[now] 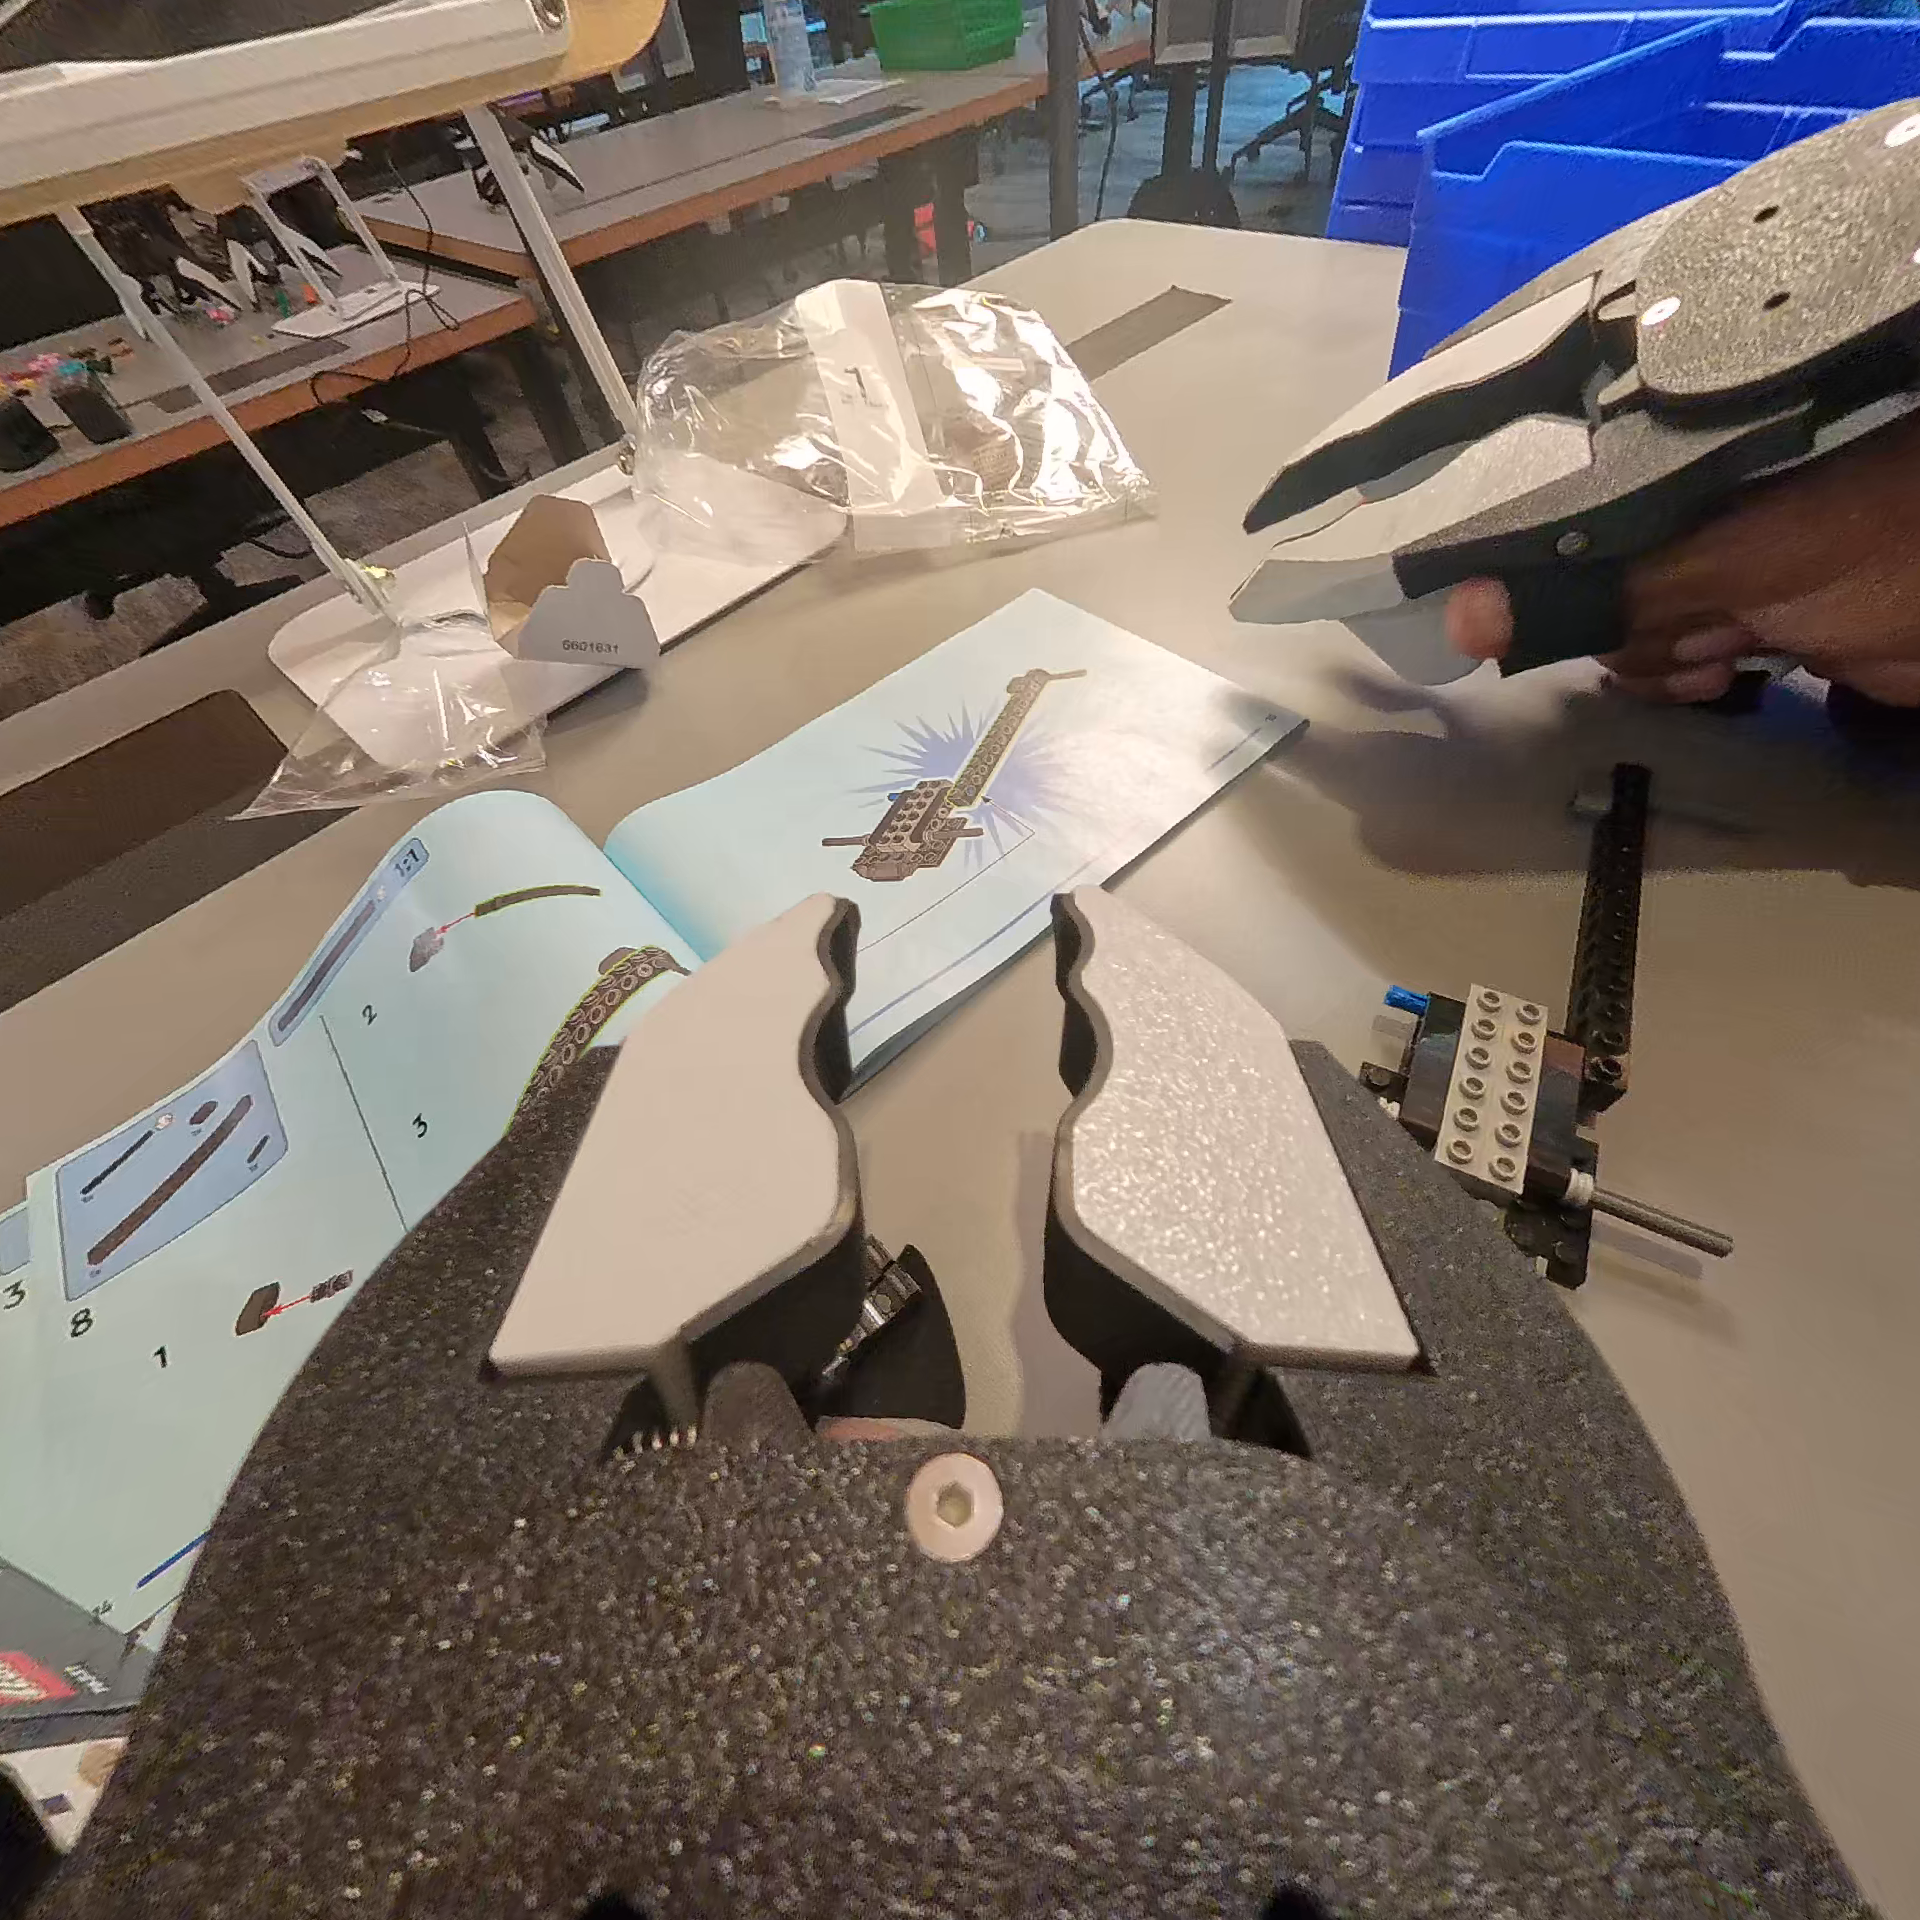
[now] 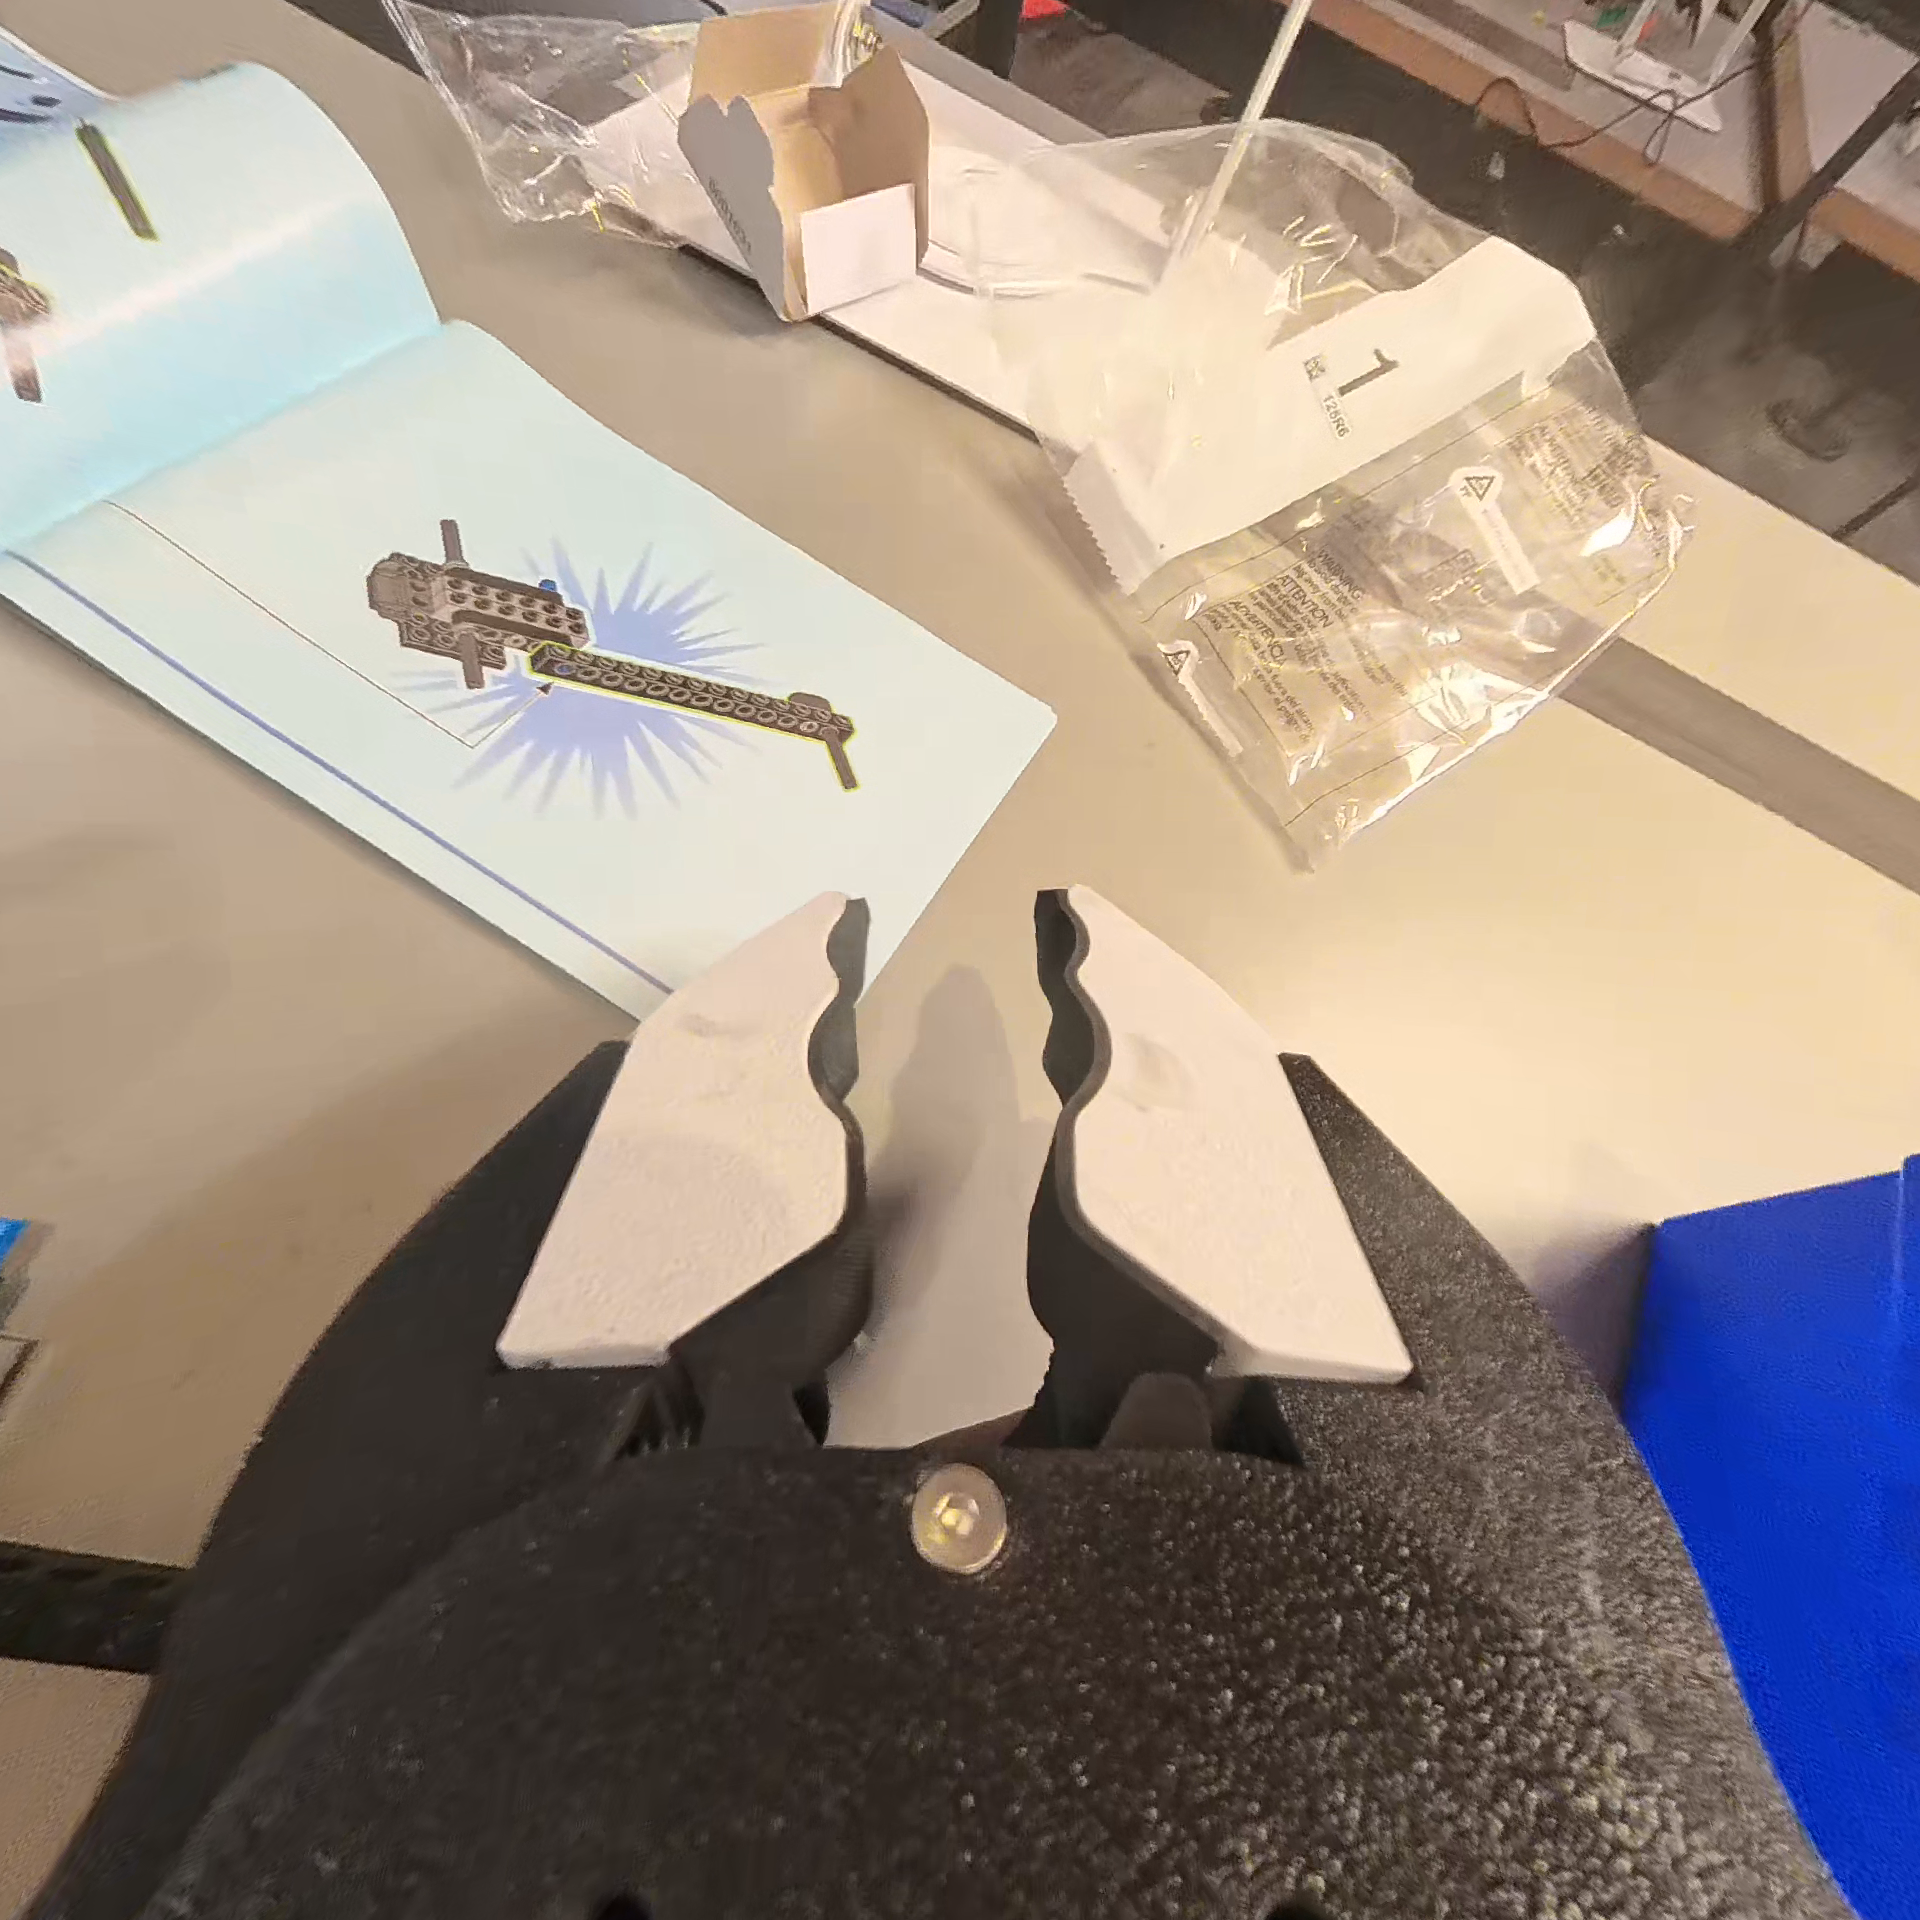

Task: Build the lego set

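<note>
My left gripper (image 1: 954, 914) is open and empty, held over the near edge of an open light-blue instruction booklet (image 1: 1039, 748) on the table. A small brick assembly (image 1: 1496, 1091), a grey studded plate on dark bricks with a long black holed beam (image 1: 1610, 914) and a grey axle, lies on the table to its right. My right gripper (image 2: 951, 909) is open and empty above the bare table, beside the booklet's corner (image 2: 644, 727). The right gripper also shows in the left wrist view (image 1: 1340, 540), held by a hand above the table beyond the beam.
A crumpled clear plastic bag (image 2: 1403, 540) and an opened small cardboard box (image 2: 821, 177) lie beyond the booklet. Another clear bag (image 1: 395, 707) lies at the left. Blue plastic bins (image 1: 1621, 156) stand at the table's far right; a blue bin edge (image 2: 1787, 1455) is close on my right. Left tips to right tips: about 20 centimeters.
</note>
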The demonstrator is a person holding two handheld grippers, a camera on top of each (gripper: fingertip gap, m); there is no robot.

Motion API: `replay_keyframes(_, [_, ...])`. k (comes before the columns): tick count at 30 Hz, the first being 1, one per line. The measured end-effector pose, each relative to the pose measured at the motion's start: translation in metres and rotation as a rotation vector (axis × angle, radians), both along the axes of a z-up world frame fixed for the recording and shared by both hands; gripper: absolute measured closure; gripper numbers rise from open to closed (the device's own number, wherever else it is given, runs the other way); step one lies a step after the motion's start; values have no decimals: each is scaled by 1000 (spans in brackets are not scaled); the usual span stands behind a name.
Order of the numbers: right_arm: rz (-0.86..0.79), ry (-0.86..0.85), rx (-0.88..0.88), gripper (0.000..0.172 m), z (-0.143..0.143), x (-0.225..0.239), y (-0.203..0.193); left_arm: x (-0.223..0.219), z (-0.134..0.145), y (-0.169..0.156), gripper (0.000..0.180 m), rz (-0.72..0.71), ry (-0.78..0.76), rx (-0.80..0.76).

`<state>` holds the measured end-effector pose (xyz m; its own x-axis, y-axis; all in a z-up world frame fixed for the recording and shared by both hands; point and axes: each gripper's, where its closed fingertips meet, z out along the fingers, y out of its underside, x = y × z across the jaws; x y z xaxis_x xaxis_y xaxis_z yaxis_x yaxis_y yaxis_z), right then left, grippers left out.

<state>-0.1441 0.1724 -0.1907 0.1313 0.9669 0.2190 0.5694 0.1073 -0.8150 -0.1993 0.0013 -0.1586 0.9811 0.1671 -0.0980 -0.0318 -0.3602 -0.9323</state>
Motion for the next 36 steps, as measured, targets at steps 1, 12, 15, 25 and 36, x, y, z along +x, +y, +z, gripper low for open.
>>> replay_keyframes(1, [3, -1, -6, 139, 0, 0, 0, 1, -1, 0, 143, -8, -4, -8])
replay_keyframes(12, [-10, 3, 34, 138, 1, 2, 2, 13, -11, 2, 143, -52, 41, -81])
replay_keyframes(15, [-25, 20, 43, 136, 4, 3, 5, 13, -12, 2, 141, -39, 71, -92])
replay_keyframes(25, [-41, 39, 7, 134, 6, 3, 9, 9, -14, 3, 136, -22, 89, -106])
replay_keyframes(36, [-29, 307, -92, 136, 42, 2, 5, 8, -8, 0, 131, -31, 62, -61])
